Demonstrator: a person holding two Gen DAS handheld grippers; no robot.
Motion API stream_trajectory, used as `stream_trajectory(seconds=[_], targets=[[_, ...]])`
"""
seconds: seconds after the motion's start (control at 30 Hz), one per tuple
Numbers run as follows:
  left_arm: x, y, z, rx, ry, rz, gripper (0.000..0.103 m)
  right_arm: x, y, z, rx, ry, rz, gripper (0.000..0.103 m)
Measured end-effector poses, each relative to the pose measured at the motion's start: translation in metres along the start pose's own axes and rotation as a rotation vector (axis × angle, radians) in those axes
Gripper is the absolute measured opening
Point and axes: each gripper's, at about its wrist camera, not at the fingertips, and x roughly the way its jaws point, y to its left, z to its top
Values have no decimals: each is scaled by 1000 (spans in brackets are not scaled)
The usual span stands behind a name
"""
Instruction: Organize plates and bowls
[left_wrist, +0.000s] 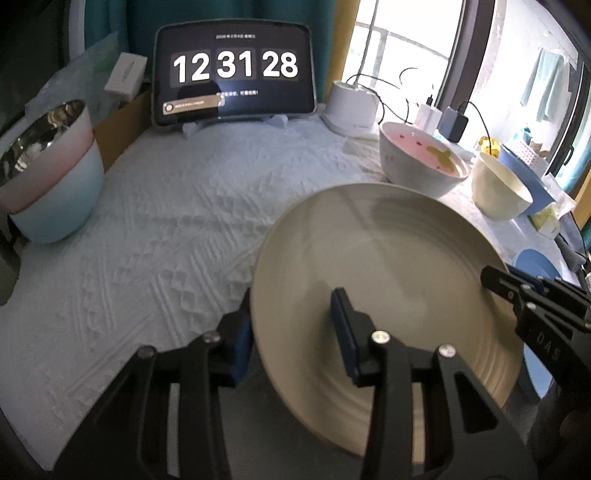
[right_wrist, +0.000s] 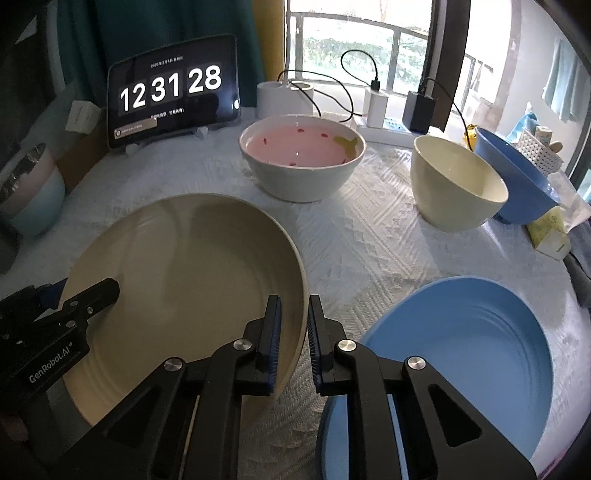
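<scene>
Here, two plates, beige and blue; left gripper and right gripper each clamp the beige rim; five bowls.

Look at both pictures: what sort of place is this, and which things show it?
Probably a home room, not a lab: a white textured cloth covers the table, a tablet clock stands by a curtained window, and laundry hangs outside.
</scene>
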Motion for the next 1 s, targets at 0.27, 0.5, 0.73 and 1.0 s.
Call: stream_trajectory(seconds=[0.27,0.5,0.73,1.0], targets=[[-20,-10,1,18,-32,5,41,-20,-7,-3,13,-43,9,15],[-35,-25,2,43,-57,9,41,-37,-18,-10,36,-75,15,15],[-47,-42,0,68,-71,4,41,-51,-31,-16,64,-102,13,15],[-54,-66,-2,102,-76,-7,41,-63,-52,-25,101,-119,5,15]])
